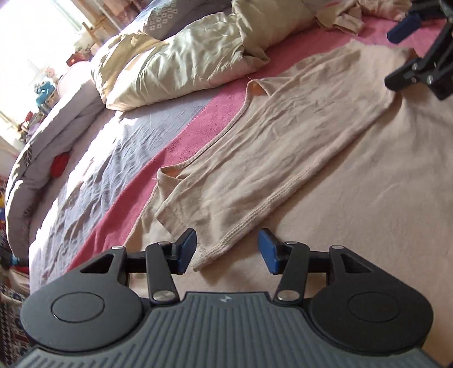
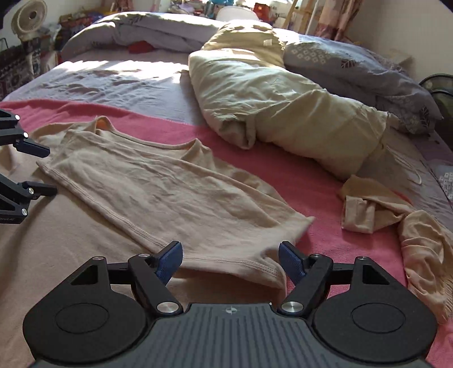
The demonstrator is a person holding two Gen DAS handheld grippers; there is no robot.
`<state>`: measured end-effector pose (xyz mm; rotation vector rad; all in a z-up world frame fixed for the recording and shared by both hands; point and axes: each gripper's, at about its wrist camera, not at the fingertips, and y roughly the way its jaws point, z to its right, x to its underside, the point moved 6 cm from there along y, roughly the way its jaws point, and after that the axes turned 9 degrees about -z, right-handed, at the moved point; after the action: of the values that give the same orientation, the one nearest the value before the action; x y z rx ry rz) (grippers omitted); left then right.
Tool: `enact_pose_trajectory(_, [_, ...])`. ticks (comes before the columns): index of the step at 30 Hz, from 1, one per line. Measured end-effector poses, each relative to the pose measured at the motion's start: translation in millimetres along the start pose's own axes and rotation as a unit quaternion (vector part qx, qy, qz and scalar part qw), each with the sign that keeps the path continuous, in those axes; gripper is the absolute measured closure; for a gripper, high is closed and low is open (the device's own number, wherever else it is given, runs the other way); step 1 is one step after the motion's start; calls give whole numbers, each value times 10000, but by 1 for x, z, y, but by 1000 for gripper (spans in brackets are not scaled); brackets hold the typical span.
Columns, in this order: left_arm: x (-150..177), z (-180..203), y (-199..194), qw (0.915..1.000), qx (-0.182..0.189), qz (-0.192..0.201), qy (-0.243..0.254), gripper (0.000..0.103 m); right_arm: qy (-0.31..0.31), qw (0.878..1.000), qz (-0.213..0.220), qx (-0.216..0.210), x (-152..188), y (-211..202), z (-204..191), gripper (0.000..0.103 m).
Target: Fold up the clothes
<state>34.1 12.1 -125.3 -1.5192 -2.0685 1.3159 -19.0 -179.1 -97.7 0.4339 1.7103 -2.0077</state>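
A beige sleeveless top [image 1: 283, 141] [image 2: 170, 184] lies folded lengthwise on a beige sheet over a pink blanket [image 2: 311, 181], neckline towards the far side. My left gripper [image 1: 228, 250] is open just above one corner of its stitched hem, which lies between the blue pads untouched. My right gripper [image 2: 230, 260] is open over the other hem corner, the pads on either side of the fabric without pressing it. Each gripper shows in the other's view: the right [image 1: 403, 51] at the top right, the left [image 2: 42, 169] at the left edge.
A bulky cream duvet [image 2: 269, 107] lies just beyond the top. Crumpled beige clothes [image 2: 382, 215] sit at the right on the pink blanket. Grey bedding [image 2: 354, 65] lines the far side. A white fan [image 2: 29, 17] stands past the bed's far left corner.
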Motion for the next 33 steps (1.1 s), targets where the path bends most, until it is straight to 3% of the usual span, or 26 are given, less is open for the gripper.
enact_pose_trajectory(2, [1, 7, 6, 9950, -701, 72, 713, 31, 28, 10000, -40, -10, 2, 4, -2, 27])
enact_pose_trajectory(4, [3, 17, 11, 9830, -1113, 170, 1453, 31, 38, 10000, -72, -32, 3, 8, -5, 27])
enact_pose_trajectory(7, [2, 20, 13, 9816, -932, 187, 1655, 43, -2, 10000, -55, -31, 7, 7, -8, 27])
enact_pose_trajectory(10, [-2, 14, 17, 9861, -755, 131, 1477, 49, 36, 10000, -54, -19, 8, 6, -7, 26])
enact_pose_trajectory(15, [1, 1, 35, 9841, -1281, -265, 1198, 83, 5, 9998, -31, 187, 9, 6, 2, 26])
enact_pose_trajectory(17, [4, -2, 40, 9833, -1386, -367, 1120, 91, -45, 9996, -39, 278, 11, 6, 5, 26])
enact_pose_trajectory(20, [7, -2, 39, 9813, -1549, -309, 1100, 93, -158, 9990, -50, 403, 13, 7, 6, 26])
enact_pose_trajectory(22, [5, -3, 33, 9783, -1740, -180, 1107, 92, -264, 9984, -66, 503, 15, 9, 6, 26])
enact_pose_trajectory(25, [3, 4, 27, 9702, -1941, 94, 1444, 76, -328, 9978, -111, 571, 18, 11, 7, 25])
enact_pose_trajectory(27, [5, 12, 25, 9639, -1991, 256, 1747, 50, -260, 9980, -160, 558, 19, 12, 10, 24])
enact_pose_trajectory(31, [9, 26, 21, 9489, -2135, 557, 2255, 47, -185, 9982, -193, 539, 19, 14, 12, 22])
enact_pose_trajectory(33, [6, 29, 25, 9458, -2129, 623, 2373, 48, -153, 9983, -214, 526, 20, 15, 12, 22])
